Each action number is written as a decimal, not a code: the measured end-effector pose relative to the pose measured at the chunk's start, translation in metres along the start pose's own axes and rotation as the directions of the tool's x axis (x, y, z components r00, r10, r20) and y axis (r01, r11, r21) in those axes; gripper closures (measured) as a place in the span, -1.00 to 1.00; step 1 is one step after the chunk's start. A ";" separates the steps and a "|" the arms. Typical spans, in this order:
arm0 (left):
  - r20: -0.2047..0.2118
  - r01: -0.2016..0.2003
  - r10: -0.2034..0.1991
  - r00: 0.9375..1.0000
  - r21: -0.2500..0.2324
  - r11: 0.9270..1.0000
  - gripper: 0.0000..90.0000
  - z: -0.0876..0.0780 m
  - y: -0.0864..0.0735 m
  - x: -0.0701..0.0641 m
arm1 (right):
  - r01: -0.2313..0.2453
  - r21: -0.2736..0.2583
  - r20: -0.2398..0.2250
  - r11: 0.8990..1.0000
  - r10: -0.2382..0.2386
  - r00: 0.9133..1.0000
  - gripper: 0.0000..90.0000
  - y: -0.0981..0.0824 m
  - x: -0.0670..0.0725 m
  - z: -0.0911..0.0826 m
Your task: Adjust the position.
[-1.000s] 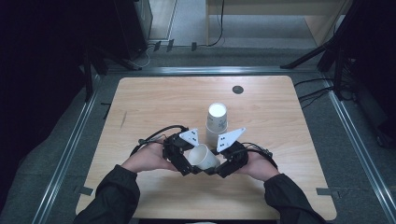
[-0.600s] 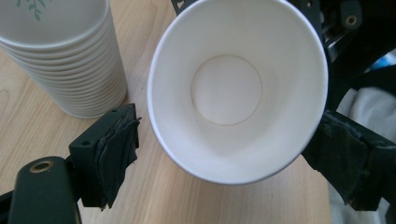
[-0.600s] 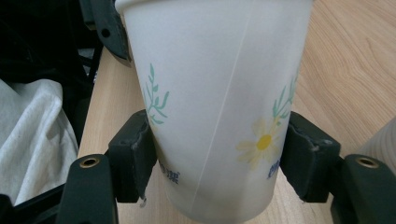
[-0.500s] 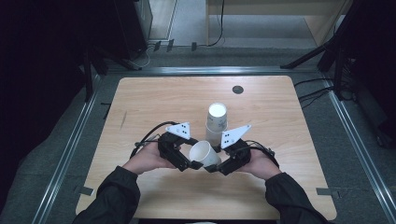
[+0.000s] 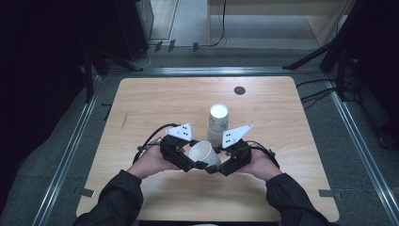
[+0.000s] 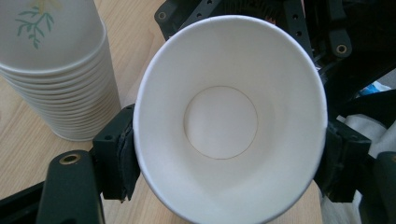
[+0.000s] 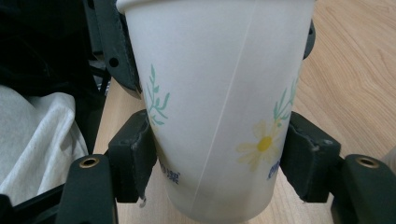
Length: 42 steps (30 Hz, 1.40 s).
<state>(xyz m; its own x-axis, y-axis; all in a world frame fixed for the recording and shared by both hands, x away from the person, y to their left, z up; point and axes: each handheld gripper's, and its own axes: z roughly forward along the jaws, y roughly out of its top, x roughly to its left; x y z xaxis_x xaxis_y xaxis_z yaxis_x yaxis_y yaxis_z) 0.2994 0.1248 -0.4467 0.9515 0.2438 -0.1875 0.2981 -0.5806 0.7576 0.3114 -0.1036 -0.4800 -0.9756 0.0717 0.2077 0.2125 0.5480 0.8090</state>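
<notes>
The left gripper has just been closing its jaws, and they now press on the rim of a single paper cup: in the left gripper view its pads sit tight against the two sides of the cup near the open mouth, which faces that camera so the round bottom shows inside. The right gripper has its jaws clamped on the same cup lower down; in the right gripper view the pads squeeze the white wall of the cup on both sides, just above its base, beside a printed yellow flower and green sprigs. So both grippers hold the one cup between them, tilted on its side, mouth toward the left gripper and up, base toward the right one.

In the high view the cup hangs just above the near middle of the wooden counter, between the person's two hands. Just beyond it, close to the grey plates on the grippers, a stack of paper cups stands upside down on the counter; the left gripper view shows its many nested rims resting on the wood. Farther back, a small dark disc lies near the counter's far edge.
</notes>
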 end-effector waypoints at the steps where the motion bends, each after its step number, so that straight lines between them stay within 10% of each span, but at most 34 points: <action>1: 0.000 0.002 -0.002 1.000 0.002 1.000 -0.48 0.000 0.000 0.000 | -0.001 0.001 -0.003 1.000 0.001 1.000 -0.26 0.000 0.000 0.000; 18: -0.044 0.009 -0.010 0.999 -0.013 1.000 -0.46 -0.017 0.004 0.002 | 0.000 0.035 0.100 0.999 -0.004 0.995 -0.51 -0.008 0.001 -0.001; 42: -0.121 0.043 -0.035 0.992 0.067 0.997 -0.45 -0.040 -0.002 0.016 | -0.078 0.006 0.314 0.997 0.072 0.947 -0.53 -0.015 0.001 -0.024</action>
<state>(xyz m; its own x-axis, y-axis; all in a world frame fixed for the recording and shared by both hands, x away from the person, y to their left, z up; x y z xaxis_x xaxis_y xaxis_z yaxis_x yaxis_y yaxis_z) 0.3108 0.1610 -0.4265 0.9243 0.3564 -0.1367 0.3435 -0.6204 0.7051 0.3082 -0.1318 -0.4790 -0.9256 0.3695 0.0822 0.2877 0.5456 0.7871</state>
